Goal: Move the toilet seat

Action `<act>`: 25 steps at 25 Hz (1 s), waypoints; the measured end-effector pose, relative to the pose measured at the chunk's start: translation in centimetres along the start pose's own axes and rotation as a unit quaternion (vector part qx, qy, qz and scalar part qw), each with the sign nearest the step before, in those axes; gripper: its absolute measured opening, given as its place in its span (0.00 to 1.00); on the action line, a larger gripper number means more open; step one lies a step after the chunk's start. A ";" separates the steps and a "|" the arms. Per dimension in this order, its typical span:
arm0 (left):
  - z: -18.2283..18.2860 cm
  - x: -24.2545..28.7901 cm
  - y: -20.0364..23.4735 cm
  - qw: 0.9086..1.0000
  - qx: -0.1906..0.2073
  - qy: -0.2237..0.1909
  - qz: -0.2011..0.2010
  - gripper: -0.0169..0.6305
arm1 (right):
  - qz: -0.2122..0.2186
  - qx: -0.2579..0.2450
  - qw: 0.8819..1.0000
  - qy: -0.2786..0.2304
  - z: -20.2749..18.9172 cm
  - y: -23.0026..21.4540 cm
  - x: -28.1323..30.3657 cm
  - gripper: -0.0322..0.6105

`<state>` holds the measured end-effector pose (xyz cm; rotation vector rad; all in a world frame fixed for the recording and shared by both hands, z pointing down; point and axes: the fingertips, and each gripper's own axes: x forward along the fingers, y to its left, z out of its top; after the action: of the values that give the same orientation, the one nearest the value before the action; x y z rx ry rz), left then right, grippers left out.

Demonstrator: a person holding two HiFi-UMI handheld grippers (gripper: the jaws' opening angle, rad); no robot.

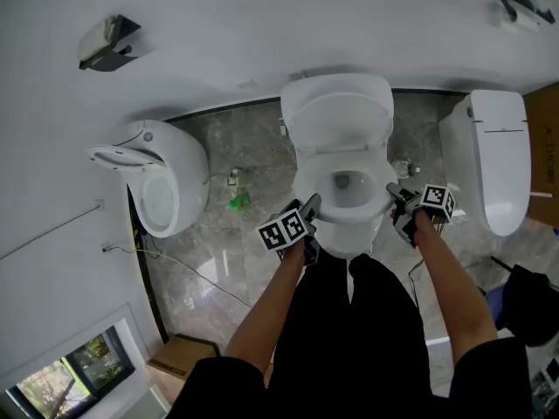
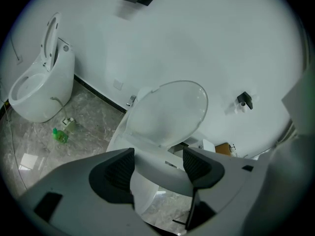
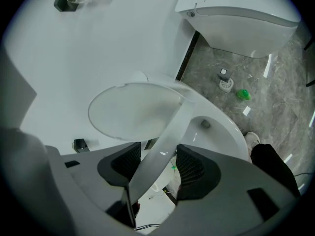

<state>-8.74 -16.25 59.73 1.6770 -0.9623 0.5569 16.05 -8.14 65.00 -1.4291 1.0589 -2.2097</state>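
The white toilet stands straight ahead with its lid raised against the wall. The seat ring lies low over the bowl. My left gripper is at the seat's left edge and my right gripper at its right edge. In the left gripper view the seat's edge runs between the jaws of the left gripper, below the lid. In the right gripper view the seat passes slantwise through the right gripper, with a gap beside one pad. Both stand open around the seat.
Another white toilet with its seat up stands at the left, and a third with a shut lid at the right. A green bottle and a cable lie on the marble floor. A cardboard box sits near my left leg.
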 end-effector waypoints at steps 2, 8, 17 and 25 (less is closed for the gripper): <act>0.7 0.0 0.1 1.000 -0.009 -0.001 -0.001 0.52 | -0.001 0.005 1.000 -0.005 0.1 0.5 0.2 0.42; 3.3 0.9 -0.5 0.998 -0.055 -0.018 -0.022 0.54 | 0.005 0.013 0.999 -0.035 2.0 2.6 0.5 0.43; 5.4 1.3 -0.9 0.997 -0.074 -0.008 -0.014 0.54 | 0.014 0.036 0.997 -0.070 3.4 4.2 1.0 0.44; 5.9 1.8 -1.1 0.995 -0.086 0.033 -0.021 0.54 | 0.017 0.051 0.994 -0.097 3.8 4.6 1.0 0.44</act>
<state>-7.47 -22.28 58.64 1.5121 -0.8995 0.4836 18.36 -13.48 63.23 -1.5337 0.8859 -2.0217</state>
